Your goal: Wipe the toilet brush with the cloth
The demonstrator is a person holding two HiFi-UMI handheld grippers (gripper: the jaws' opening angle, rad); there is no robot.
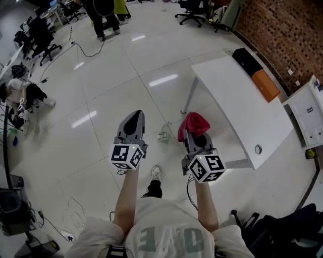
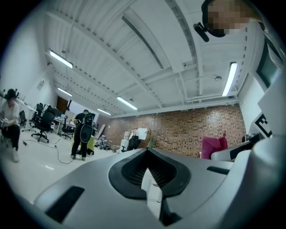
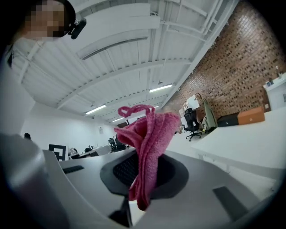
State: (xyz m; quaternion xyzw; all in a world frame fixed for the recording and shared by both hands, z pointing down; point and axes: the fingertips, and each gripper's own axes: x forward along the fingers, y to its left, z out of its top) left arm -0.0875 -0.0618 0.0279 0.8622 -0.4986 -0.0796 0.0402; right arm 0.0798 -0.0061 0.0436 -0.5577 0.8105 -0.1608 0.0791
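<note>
Grip first: right gripper [image 1: 197, 137] clamped tight on the cloth [image 3: 149, 143], pinched mid-length between the two jaws. Left gripper [image 1: 135, 117] fully closed and empty. Cloth deep pink, terry-textured, folded into a thick bunched strip, with a thin hanging loop at the upper end. Long axis upright in the right gripper view: loop end up above the jaws, lower end hanging below them. Both grippers side by side on bare forearms [image 1: 128, 196], pointing forward, high above the pale tiled floor [image 1: 101, 101]. Beyond the cloth, corner of a white table [image 1: 242, 111]. Further off, brick wall [image 1: 272, 30] and office chairs [image 1: 194, 10].
</note>
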